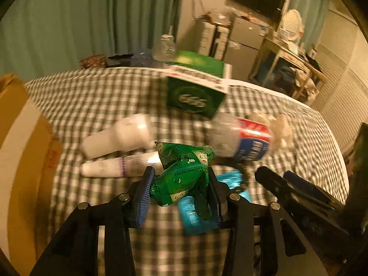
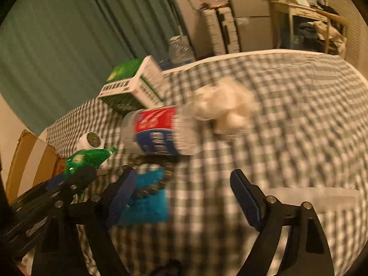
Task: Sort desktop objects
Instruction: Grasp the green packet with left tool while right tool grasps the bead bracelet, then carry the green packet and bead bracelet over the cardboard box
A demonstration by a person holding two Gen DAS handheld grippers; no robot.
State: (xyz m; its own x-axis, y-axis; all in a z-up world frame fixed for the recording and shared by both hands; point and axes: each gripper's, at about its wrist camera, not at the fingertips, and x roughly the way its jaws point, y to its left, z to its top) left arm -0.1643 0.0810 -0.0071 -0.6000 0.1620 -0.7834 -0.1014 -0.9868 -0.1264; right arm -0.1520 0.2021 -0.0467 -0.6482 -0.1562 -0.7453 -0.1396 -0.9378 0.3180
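Pick-up step: the left gripper (image 1: 181, 191) clamps the green sachet (image 1: 184, 172). The right gripper (image 2: 181, 197) stands open, empty, the crushed bottle (image 2: 158, 133) at its twelve o'clock. Next, the sachet probably needs carrying toward the cardboard box (image 1: 20, 151) at nine o'clock.

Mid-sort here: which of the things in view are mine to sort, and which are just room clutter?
To sort:
green packet, between the left gripper's fingers
clear bottle, red-blue label
green box
white tube
white bottle
crumpled tissue
blue packet

Lying about:
cardboard box
curtain
fridge

Blue packet (image 1: 191, 216) part-hidden behind green wrapper (image 1: 181, 179).
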